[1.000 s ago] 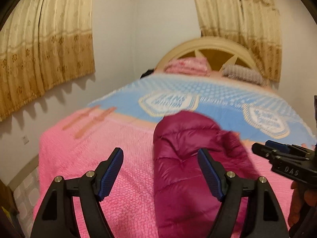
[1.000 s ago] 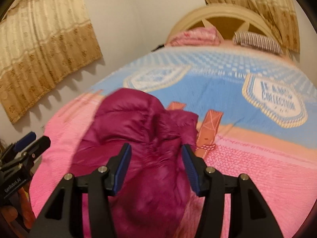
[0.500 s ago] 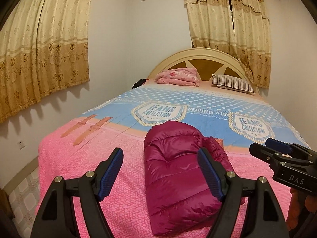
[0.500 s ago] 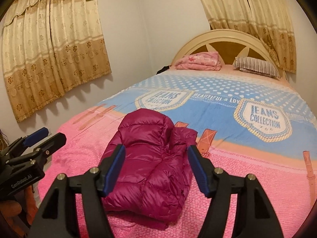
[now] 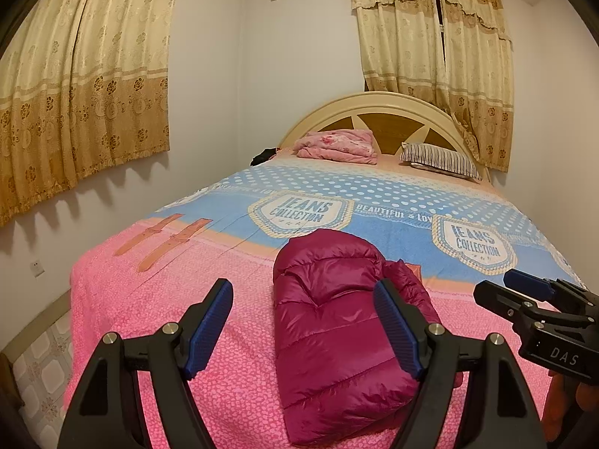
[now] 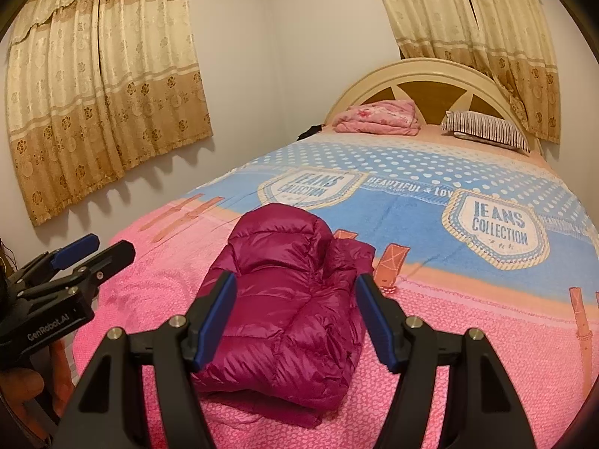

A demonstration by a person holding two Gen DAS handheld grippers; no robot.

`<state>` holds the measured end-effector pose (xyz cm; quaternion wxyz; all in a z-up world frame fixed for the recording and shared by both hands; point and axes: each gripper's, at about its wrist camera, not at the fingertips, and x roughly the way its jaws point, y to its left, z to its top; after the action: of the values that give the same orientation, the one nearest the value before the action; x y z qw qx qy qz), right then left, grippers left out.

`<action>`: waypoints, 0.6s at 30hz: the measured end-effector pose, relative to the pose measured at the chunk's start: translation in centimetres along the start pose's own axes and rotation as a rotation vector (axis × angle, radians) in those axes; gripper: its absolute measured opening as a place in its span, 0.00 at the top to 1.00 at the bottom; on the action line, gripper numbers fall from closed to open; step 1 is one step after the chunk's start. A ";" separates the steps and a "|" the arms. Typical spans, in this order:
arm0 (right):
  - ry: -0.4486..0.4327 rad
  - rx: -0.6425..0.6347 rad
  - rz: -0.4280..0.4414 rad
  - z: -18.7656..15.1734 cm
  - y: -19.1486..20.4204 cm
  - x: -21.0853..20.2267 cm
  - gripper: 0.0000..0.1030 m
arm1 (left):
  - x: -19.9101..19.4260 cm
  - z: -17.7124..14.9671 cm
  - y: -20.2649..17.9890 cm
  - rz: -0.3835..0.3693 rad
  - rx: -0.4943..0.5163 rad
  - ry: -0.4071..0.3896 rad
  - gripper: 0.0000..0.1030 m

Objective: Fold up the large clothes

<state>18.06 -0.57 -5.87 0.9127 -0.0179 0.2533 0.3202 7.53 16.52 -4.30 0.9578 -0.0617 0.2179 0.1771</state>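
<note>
A magenta puffer jacket [image 5: 333, 333] lies folded into a compact bundle on the pink foot end of the bed; it also shows in the right wrist view [image 6: 288, 299]. My left gripper [image 5: 303, 331] is open and empty, held back from the jacket above the bed's near edge. My right gripper [image 6: 295, 321] is open and empty, also held back from the jacket. The right gripper shows at the right edge of the left wrist view [image 5: 539, 310]; the left gripper shows at the left edge of the right wrist view [image 6: 67, 273].
The bed [image 5: 179, 299] has a pink and blue printed blanket. A folded pink quilt [image 5: 337, 146] and a striped pillow [image 5: 441, 161] lie by the headboard [image 5: 378, 108]. Curtains [image 5: 86, 86] hang on the left wall and behind the bed. Tiled floor [image 5: 41, 366] lies to the left.
Both grippers have pulled back and up from the jacket. The jacket now lies still and folded on the bed.
</note>
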 end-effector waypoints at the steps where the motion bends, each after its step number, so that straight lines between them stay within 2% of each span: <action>1: 0.001 0.002 0.000 0.0 0.0 0.0 0.33 | 0.0 0.0 0.0 0.000 0.001 0.001 0.24; 18: 0.008 0.007 0.012 -0.4 -0.1 0.2 0.33 | 0.5 -0.2 0.3 0.006 0.006 0.018 0.24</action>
<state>18.11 -0.59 -6.34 0.9099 -0.0145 0.2582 0.3245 7.75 16.94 -4.73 0.9555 -0.0596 0.2270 0.1786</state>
